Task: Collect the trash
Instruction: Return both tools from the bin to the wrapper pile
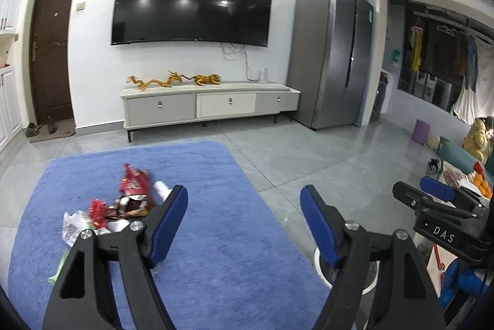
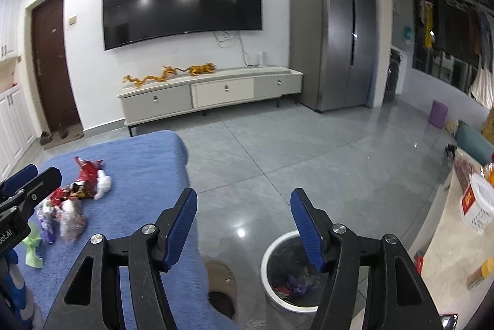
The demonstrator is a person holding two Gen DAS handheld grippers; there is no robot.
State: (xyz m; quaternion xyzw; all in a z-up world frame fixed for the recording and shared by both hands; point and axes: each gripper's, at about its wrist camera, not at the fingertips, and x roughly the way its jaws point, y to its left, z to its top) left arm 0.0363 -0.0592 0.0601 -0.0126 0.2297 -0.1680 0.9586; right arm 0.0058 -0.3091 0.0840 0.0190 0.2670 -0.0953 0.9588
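Note:
Several pieces of trash lie on a blue rug point(image 1: 200, 206): a red snack wrapper point(image 1: 134, 183), crumpled white paper point(image 1: 162, 188), clear plastic bags point(image 2: 72, 220) and a green scrap point(image 2: 32, 246). My left gripper point(image 1: 244, 200) hangs open above the rug, right of the pile, with nothing between its blue pads. My right gripper point(image 2: 244, 203) is also open and holds nothing, above the grey tiles. A white trash bin point(image 2: 278, 277) stands just below its right finger, with purple and red wrappers inside. Each gripper shows at the edge of the other's view.
A TV cabinet point(image 1: 210, 104) with golden dragon figures stands against the far wall under a large TV point(image 1: 191, 2). A grey fridge point(image 1: 333, 52) is at the right. A slipper point(image 2: 220, 283) lies beside the rug. A low table point(image 2: 457, 222) with a white basket is at the right.

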